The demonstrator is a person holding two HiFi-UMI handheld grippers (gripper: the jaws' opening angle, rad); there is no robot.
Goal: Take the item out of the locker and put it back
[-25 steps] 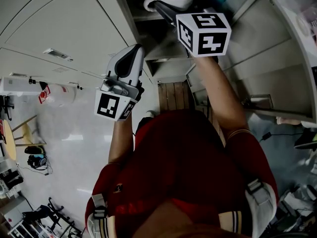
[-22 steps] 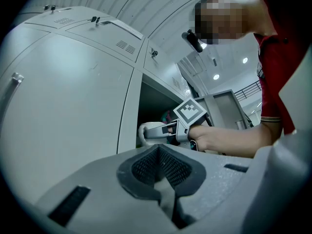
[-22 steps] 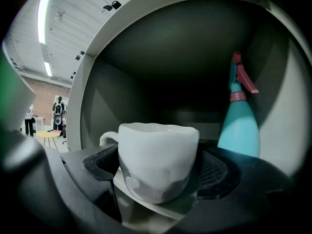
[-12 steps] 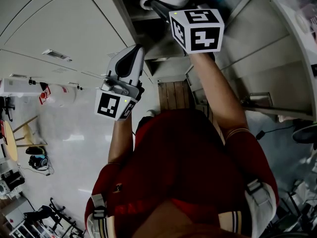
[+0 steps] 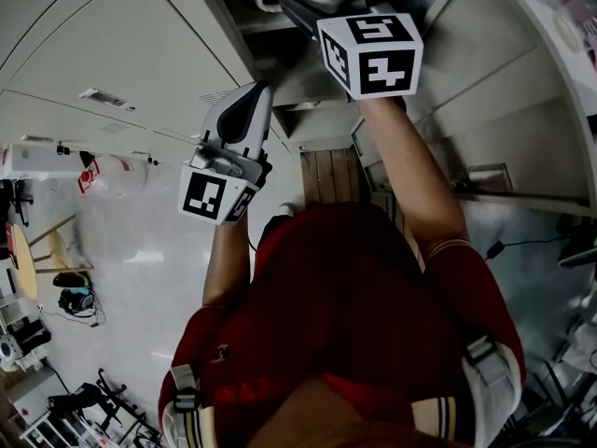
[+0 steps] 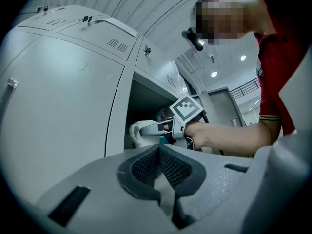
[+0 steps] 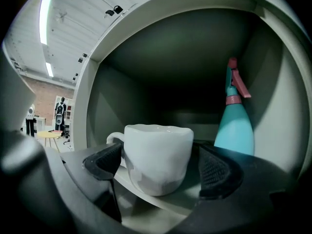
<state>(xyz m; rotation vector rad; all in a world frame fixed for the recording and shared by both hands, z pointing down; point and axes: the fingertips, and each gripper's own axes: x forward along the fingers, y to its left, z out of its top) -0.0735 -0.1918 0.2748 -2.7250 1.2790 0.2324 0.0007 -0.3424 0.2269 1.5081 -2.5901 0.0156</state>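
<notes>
White mug (image 7: 156, 157), teal spray bottle (image 7: 235, 130) with pink top, grey locker (image 5: 121, 54), red shirt (image 5: 354, 297), black-and-white squares on cube (image 5: 371, 52).

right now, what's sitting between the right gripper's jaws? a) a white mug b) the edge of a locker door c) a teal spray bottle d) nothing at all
a: in the right gripper view the white mug stands between the two dark pads of the right gripper, while the teal spray bottle stands further back and off to the mug's right.
</notes>
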